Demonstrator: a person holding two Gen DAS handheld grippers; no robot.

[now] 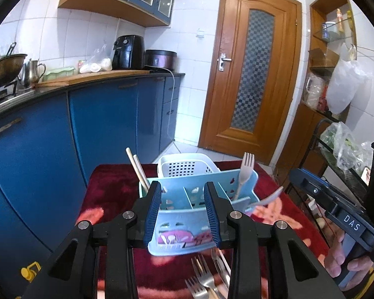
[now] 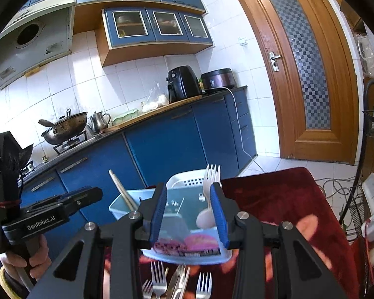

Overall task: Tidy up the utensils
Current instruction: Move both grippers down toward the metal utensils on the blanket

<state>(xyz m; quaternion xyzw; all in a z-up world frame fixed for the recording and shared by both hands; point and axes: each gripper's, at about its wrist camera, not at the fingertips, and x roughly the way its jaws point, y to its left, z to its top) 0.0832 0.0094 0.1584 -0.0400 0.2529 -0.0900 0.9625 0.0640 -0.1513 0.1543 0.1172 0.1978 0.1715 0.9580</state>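
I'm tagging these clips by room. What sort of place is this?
A home kitchen, most likely: a wok on a gas stove, an air fryer on the counter, and blue cabinets below it.

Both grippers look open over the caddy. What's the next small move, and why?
Probably lower the right gripper toward the metal forks lying loose on the red cloth in front of the blue caddy. Its jaws stand wide apart and hold nothing. The white fork and chopsticks already stand in the caddy, so the forks seem to be what is left.
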